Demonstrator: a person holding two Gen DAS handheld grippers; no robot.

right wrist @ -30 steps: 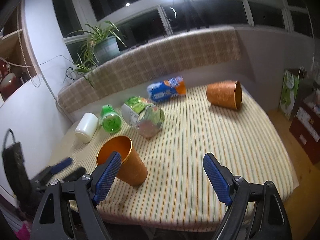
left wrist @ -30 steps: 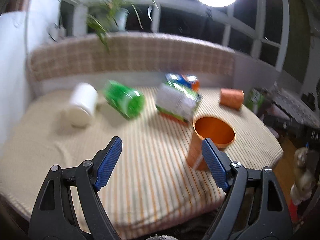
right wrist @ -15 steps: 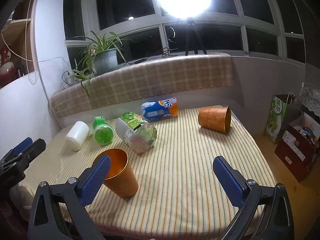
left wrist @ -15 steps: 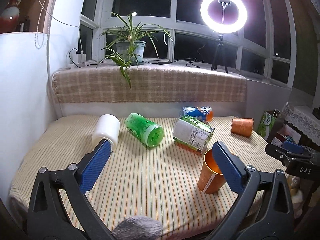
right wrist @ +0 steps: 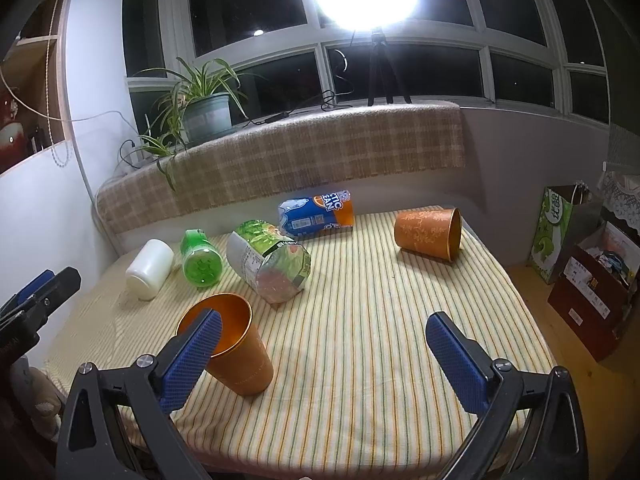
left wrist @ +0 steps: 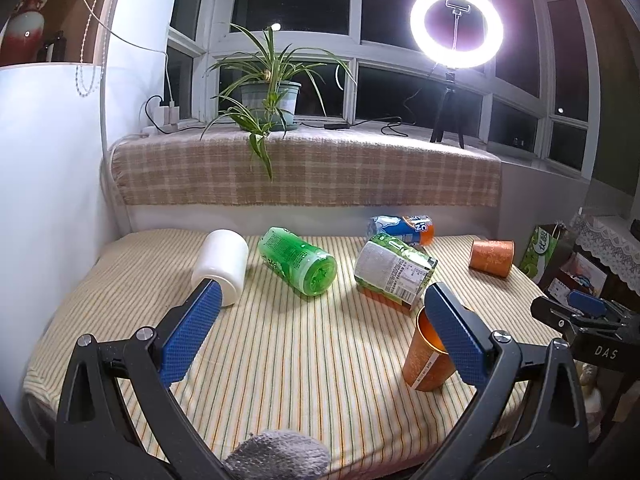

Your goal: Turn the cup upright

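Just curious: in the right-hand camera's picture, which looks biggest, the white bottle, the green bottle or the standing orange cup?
1. Standing orange cup, though it is nearest the camera.
2. and 3. Green bottle and white bottle look alike; no ranking.

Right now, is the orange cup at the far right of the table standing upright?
No. The far orange cup lies on its side on the striped table, with its open mouth facing right.

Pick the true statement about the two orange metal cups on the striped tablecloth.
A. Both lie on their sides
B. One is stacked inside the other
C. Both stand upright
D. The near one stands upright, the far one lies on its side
D: the near orange metal cup stands mouth-up, while the far orange metal cup lies sideways on the striped tablecloth.
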